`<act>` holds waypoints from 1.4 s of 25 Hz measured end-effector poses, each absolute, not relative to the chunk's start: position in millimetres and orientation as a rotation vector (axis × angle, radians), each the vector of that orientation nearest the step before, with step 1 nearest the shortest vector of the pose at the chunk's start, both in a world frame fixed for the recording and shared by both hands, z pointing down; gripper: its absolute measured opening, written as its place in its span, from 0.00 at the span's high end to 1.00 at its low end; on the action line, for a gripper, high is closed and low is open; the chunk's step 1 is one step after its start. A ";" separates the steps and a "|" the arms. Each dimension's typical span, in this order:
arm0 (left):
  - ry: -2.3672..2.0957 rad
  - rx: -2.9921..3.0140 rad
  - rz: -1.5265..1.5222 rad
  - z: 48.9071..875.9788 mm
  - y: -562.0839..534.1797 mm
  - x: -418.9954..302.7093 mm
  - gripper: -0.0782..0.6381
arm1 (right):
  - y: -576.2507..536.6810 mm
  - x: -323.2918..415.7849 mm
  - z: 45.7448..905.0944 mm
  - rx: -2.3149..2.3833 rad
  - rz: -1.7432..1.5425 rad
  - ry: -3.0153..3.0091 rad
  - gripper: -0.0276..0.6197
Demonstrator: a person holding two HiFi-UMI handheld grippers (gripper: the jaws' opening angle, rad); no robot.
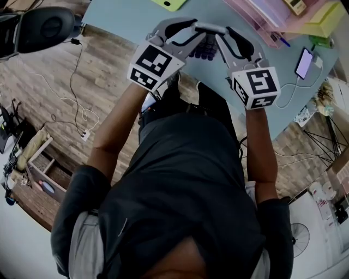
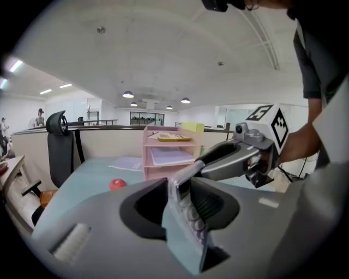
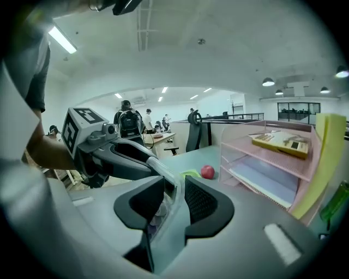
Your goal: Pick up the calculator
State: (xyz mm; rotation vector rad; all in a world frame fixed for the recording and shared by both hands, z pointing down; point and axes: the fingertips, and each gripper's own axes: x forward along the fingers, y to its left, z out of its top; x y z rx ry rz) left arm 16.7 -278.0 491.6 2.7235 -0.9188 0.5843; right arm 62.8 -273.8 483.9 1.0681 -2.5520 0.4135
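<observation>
The calculator (image 1: 205,48), pale grey with dark purple keys, is held in the air between both grippers over the light blue table's (image 1: 120,22) near edge. My left gripper (image 1: 187,30) is shut on its left end and my right gripper (image 1: 230,36) is shut on its right end. In the left gripper view the calculator (image 2: 188,218) stands edge-on, clamped between the dark pads of the left gripper (image 2: 180,204), with the right gripper (image 2: 240,155) reaching in behind. The right gripper view shows the calculator (image 3: 169,229) pinched in the right gripper (image 3: 174,204).
A pink tray rack (image 1: 267,16) stands at the table's back right, with a yellow flat item (image 3: 281,143) on top. A red ball (image 2: 117,184) lies on the table. A phone (image 1: 304,62) on a cable lies at the right. An office chair (image 1: 43,27) stands to the left.
</observation>
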 end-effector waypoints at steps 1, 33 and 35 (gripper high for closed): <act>-0.923 2.743 0.577 483.7 -277.4 15.7 0.63 | -273.0 61.6 476.2 1.078 0.396 -2.558 0.78; -0.874 3.136 0.322 338.5 -208.3 -11.4 0.63 | -197.5 31.7 331.4 1.316 -0.035 -2.539 0.78; -0.862 3.142 0.315 341.0 -205.3 -14.0 0.63 | -194.0 28.5 334.0 1.317 -0.032 -2.531 0.78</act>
